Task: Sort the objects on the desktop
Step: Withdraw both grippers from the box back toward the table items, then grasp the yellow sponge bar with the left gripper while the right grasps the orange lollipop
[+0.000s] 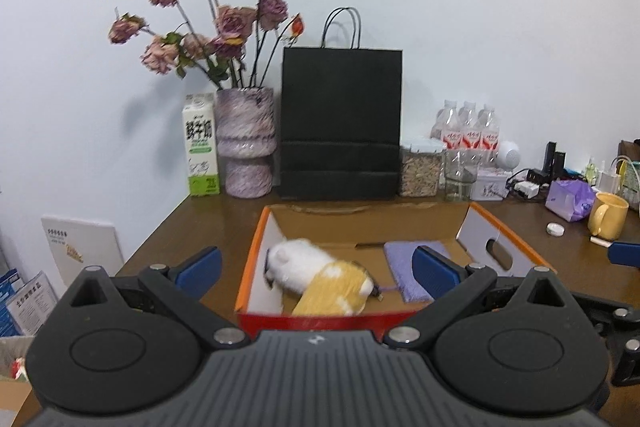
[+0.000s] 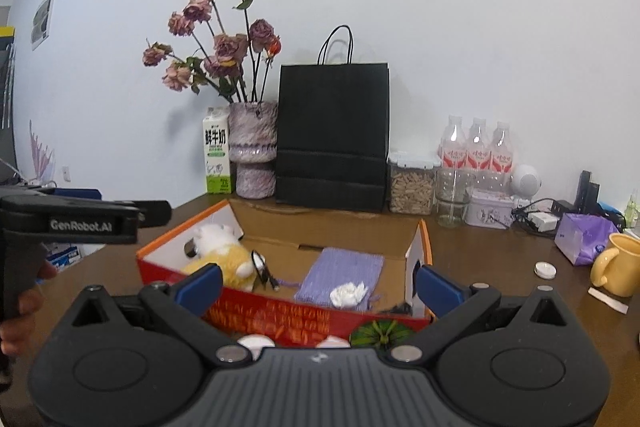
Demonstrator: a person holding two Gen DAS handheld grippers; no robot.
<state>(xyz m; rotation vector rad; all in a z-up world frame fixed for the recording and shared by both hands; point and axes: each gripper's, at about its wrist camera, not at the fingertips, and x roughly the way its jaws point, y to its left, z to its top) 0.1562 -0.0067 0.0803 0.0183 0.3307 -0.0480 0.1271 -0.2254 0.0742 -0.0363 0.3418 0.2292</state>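
An open cardboard box (image 1: 256, 247) with an orange rim and red front stands on the brown desk. Inside it lie a white and yellow plush toy (image 1: 316, 279), blurred in the left wrist view, and a purple knitted pouch (image 1: 400, 267). My left gripper (image 1: 316, 269) hovers open above the box's near edge, holding nothing. The right wrist view shows the same box (image 2: 280, 319), the plush (image 2: 224, 259), the pouch (image 2: 340, 273), a crumpled white tissue (image 2: 348, 293) and a black cable (image 2: 262, 267). My right gripper (image 2: 319, 287) is open and empty. The left gripper (image 2: 160, 213) appears at the left, held by a hand (image 2: 24, 303).
Along the wall stand a milk carton (image 1: 202, 147), a vase of dried roses (image 1: 246, 143), a black paper bag (image 1: 340, 123), a jar (image 1: 420, 169), bottles (image 1: 468, 127) and a glass (image 1: 460, 177). A yellow mug (image 1: 608, 217) and purple tissue pack (image 1: 568, 199) sit right. A green striped object (image 2: 380, 335) lies before the box.
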